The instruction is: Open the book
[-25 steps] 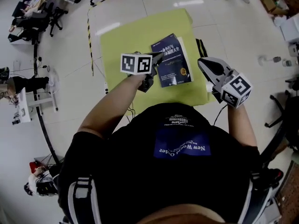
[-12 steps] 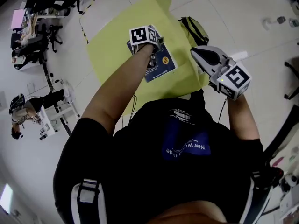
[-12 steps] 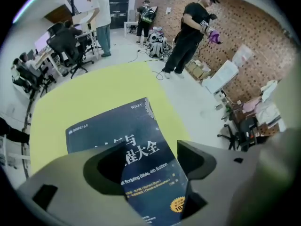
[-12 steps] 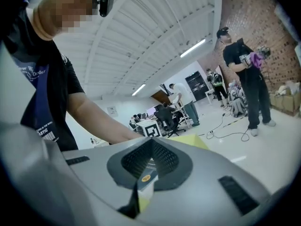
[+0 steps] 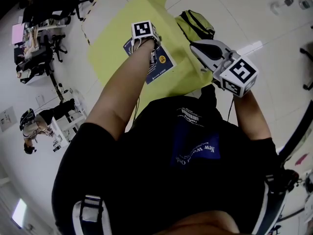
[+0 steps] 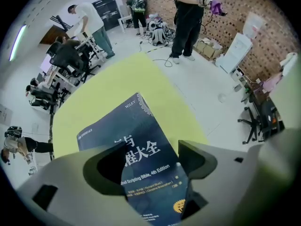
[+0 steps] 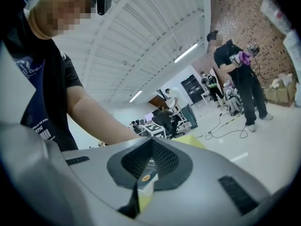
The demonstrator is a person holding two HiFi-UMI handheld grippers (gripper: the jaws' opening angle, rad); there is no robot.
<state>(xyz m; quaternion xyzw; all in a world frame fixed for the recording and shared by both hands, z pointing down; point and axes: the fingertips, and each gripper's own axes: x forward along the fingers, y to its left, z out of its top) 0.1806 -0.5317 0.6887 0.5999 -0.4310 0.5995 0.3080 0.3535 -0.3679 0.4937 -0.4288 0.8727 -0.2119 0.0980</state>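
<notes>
A dark blue book (image 5: 163, 63) lies shut, cover up, on the yellow-green table (image 5: 115, 48). My left gripper (image 5: 152, 57) points straight down over the near half of the book. In the left gripper view its jaws (image 6: 150, 149) stand apart above the cover (image 6: 136, 135); they have just been opening, and only the flat cover shows between them, with nothing gripped. My right gripper (image 5: 193, 44) hovers level off the table's right edge, its jaws together and empty. Through the hollow of the right gripper (image 7: 150, 142), the book's corner (image 7: 146, 175) shows.
A yellow-green backpack (image 5: 198, 26) lies on the floor past the table's right corner. Office chairs and desks (image 5: 41, 43) stand at the left. People stand farther back in the room (image 6: 188, 18), and cables (image 6: 160, 60) lie on the floor.
My left gripper has come down from the book's near-left edge to above its cover, and its jaws have opened. The right gripper has moved nearer the table's right edge.
</notes>
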